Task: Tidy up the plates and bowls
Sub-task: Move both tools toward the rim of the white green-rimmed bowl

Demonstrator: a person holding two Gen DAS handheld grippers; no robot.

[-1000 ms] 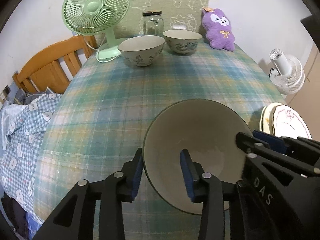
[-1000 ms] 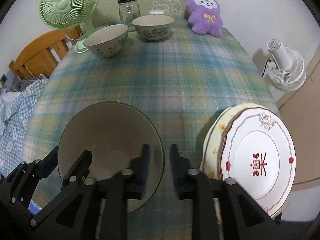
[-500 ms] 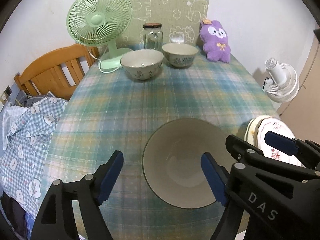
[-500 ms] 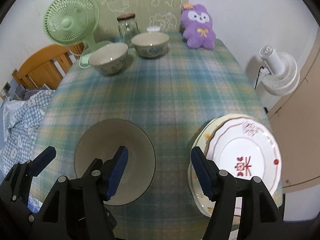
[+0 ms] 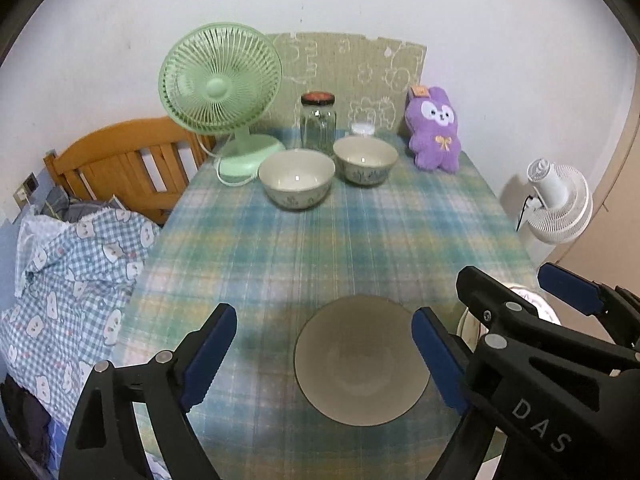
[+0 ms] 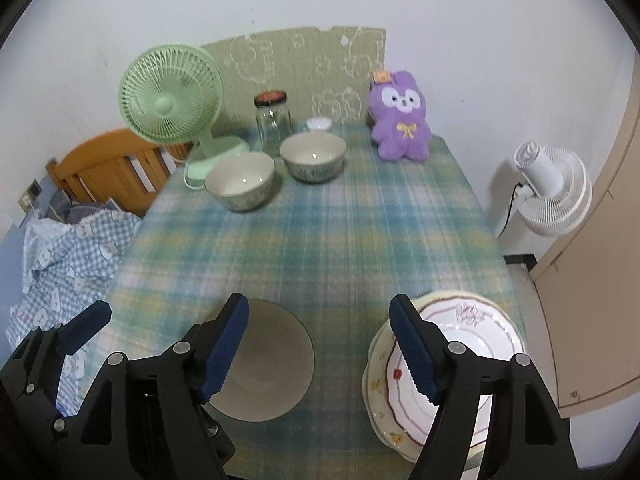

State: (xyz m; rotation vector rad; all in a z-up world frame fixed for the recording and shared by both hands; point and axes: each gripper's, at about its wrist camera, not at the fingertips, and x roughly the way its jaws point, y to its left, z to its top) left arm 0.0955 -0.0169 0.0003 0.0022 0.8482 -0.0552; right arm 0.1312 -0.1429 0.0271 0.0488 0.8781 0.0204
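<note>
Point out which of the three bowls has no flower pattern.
The plain grey bowl at the near edge; the two far bowls are cream with floral prints.

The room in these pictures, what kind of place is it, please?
Most likely a bedroom in a home, with a table used for dishes. A wooden bed frame with checked bedding stands beside the table, which has a plaid cloth, and a purple plush toy sits at its far end.
</note>
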